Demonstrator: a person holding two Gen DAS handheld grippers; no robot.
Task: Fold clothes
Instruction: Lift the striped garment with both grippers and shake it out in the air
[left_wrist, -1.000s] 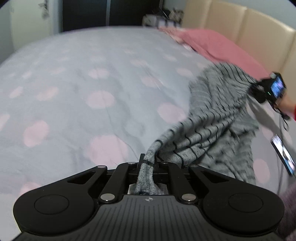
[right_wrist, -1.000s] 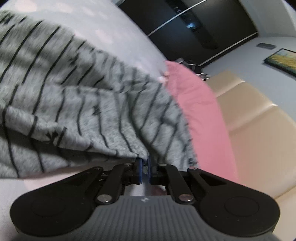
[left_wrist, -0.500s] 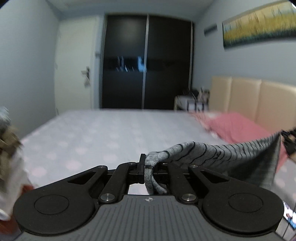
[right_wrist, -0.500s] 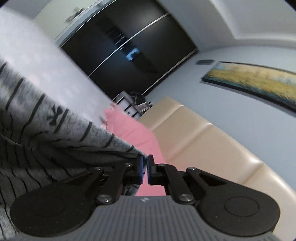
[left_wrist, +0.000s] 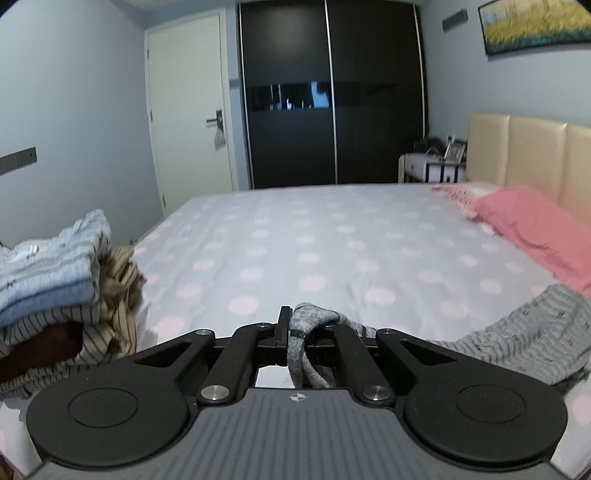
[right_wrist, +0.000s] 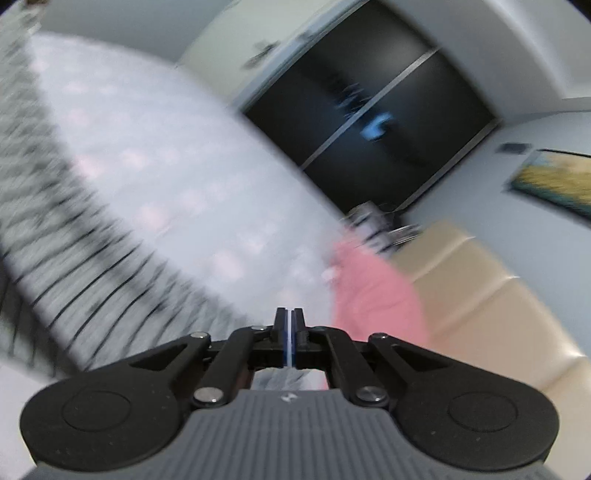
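— Where was the grey striped garment?

— Its edge was pinched in the left gripper; the rest trailed right, sagging onto the bed.

— And the right gripper?

— Fingers pressed together with nothing visibly between them; the blurred garment lay to their left.

— The room?

— Dotted sheet, pink pillow, a pile of folded clothes at left, a dark wardrobe behind.

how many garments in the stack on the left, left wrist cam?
About 4 visible in the stack: light blue striped top uppermost, thin-striped layer below, dark red one beneath, tan striped piece at its right edge. The frame edge may hide more.
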